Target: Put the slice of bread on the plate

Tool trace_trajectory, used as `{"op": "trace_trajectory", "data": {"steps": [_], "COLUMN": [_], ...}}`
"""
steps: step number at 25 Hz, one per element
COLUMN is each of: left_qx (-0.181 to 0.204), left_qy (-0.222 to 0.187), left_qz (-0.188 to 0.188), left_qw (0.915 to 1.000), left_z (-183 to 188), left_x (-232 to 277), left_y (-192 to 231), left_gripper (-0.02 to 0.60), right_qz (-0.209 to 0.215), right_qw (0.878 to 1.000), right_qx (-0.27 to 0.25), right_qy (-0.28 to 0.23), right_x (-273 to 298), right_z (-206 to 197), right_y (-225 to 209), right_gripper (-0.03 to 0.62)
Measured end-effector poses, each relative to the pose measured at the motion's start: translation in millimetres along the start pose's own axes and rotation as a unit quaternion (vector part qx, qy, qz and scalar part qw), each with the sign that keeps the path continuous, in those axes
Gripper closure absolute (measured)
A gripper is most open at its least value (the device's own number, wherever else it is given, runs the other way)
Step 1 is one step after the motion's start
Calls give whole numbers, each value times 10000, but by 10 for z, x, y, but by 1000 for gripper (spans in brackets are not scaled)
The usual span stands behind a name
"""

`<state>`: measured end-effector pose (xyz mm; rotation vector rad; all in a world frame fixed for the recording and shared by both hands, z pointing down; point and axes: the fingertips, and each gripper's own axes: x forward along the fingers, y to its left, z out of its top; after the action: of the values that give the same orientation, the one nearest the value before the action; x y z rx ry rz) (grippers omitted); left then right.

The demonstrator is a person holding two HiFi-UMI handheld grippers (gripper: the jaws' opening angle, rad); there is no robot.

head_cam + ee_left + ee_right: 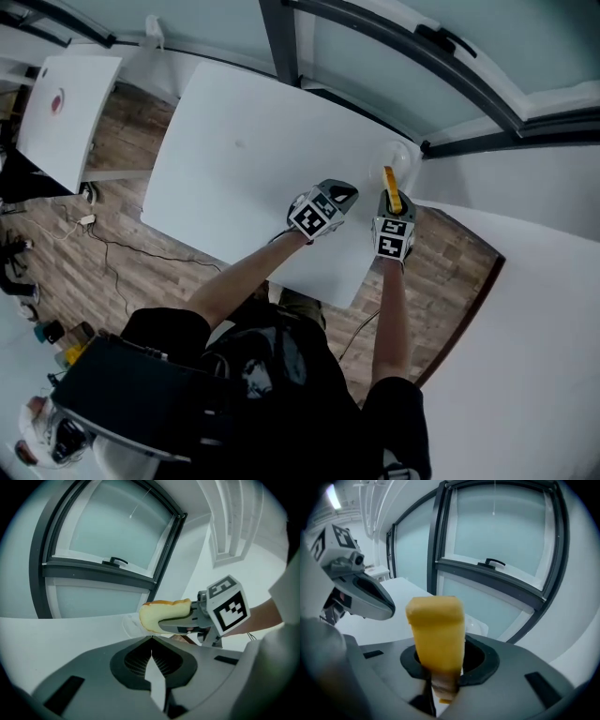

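Note:
The yellow slice of bread [391, 187] stands on edge between the jaws of my right gripper [393, 208], which is shut on its lower end [437, 634]. It hangs just short of a clear round plate [395, 157] at the table's far right corner. From the left gripper view the slice [161, 613] shows side-on, in front of the plate [130, 624]. My left gripper [343, 191] hovers beside the right one, to its left, jaws shut and empty [151, 641]. The right gripper view catches it at the left [386, 607].
The white table [244, 159] ends close to both grippers, with wooden floor [459, 253] beyond the near corner. A dark-framed window [497, 550] runs behind the plate. A second white table [66, 112] stands at the far left.

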<state>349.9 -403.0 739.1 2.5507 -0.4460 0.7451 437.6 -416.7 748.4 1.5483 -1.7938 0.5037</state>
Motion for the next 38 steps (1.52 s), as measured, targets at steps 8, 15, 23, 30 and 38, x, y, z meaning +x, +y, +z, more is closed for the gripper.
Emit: {"op": "trace_trajectory", "data": {"steps": [8, 15, 23, 30, 38], "left_qx": [-327, -445, -551, -414, 248], "left_qy": [-111, -128, -64, -125, -745], "left_qz": [88, 9, -227, -363, -240], "left_qw": [9994, 9989, 9982, 9984, 9966], "left_z": [29, 0, -46, -28, 220], "left_x": [-23, -156, -247, -502, -1206], "left_y": [205, 173, 61, -96, -612], "left_gripper": [584, 584, 584, 584, 584], "right_qz": [-1267, -540, 1238, 566, -294], "right_qw": [9732, 9516, 9764, 9977, 9837], "right_qx": [-1736, -2693, -1146, 315, 1499], "right_qy": [816, 1376, 1351, 174, -947], "right_x": [654, 882, 614, -213, -1510], "right_z": [82, -103, -306, 60, 333], "right_y": [-629, -274, 179, 221, 662], "right_gripper": [500, 462, 243, 423, 585]}}
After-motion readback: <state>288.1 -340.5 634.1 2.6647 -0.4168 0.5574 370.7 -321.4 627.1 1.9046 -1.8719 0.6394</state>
